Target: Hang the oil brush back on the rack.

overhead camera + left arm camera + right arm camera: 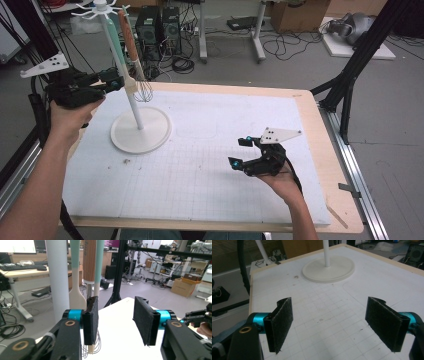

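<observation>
Lab room with cables, computer towers and boxes on the floor behind; the surface [210, 150] is a white gridded mat on a wood-edged board. A white utensil stand [140, 127] sits on the mat's far left part, round base flat, pole upright, hooks at the top. Three utensils hang from it: a teal-handled spatula [116, 47], a whisk [135, 55] with a wooden handle and wire loops low, and a second teal-handled utensil seen in the left gripper view beside the whisk handle [89, 260]. The spatula's cream blade [77, 298] hangs just left of the whisk shaft there.

Left gripper [107, 82] is up off the surface at the stand, level with the lower ends of the hanging utensils, pointing across at them. Its fingers [90, 320] stand about half apart, nothing pressed between the pads; the gap shows bare mat. The whisk wires and handle ends sit just behind the left-hand finger, close to it; contact can't be told. No earlier frame to compare.

Right gripper [240, 151] rests low over the near right part of the mat, well apart from the stand, held by the person's right hand [285, 182]. Its fingers [280, 323] are wide, nothing between them, just grid mat below. Stand base [328, 268] shows far ahead of it.
</observation>
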`<state>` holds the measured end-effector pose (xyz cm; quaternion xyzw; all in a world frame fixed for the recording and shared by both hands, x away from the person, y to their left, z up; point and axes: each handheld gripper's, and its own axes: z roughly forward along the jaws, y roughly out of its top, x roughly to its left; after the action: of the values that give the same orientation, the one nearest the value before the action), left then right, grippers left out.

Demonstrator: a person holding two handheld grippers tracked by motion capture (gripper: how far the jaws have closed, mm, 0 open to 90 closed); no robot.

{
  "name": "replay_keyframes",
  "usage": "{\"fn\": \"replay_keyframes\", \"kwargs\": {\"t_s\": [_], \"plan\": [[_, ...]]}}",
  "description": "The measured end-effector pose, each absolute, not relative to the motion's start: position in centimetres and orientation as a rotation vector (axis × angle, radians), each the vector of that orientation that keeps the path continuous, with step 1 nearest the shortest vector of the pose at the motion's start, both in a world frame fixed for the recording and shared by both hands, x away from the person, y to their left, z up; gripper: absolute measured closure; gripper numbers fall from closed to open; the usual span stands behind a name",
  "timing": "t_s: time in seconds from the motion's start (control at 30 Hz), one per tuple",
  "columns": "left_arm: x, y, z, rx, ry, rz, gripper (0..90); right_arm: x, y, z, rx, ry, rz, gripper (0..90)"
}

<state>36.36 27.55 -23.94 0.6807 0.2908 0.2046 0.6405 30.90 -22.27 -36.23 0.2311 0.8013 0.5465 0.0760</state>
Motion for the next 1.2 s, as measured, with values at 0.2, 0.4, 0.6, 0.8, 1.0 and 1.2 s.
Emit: {"fn": "replay_keyframes", "kwargs": {"t_s": [0.2,0.4,0.6,0.8,1.0,1.2], "plan": [[35.9,27.9,-24.3,1.575,0.687,0.471,46.8,30.8,-22.4,-36.1,0.7,2.393,1.625,21.0],[35.5,28.4,-25.5,1.62,0.721,0.48,39.4,30.8,-22.6,-36.2,0.715,2.377,1.614,20.3],[34.9,28.4,-26.4,1.666,0.725,0.483,33.8,30.7,-22.6,-36.2,0.723,2.365,1.598,20.0],[34.3,28.4,-27.1,1.681,0.732,0.499,32.0,30.6,-22.9,-36.3,0.727,2.365,1.587,20.0],[33.7,28.4,-27.9,1.703,0.734,0.493,31.6,30.7,-22.9,-36.4,0.741,2.358,1.584,19.9],[33.1,28.4,-28.6,1.72,0.736,0.489,30.9,30.6,-23.0,-36.5,0.753,2.358,1.569,19.9]]}}
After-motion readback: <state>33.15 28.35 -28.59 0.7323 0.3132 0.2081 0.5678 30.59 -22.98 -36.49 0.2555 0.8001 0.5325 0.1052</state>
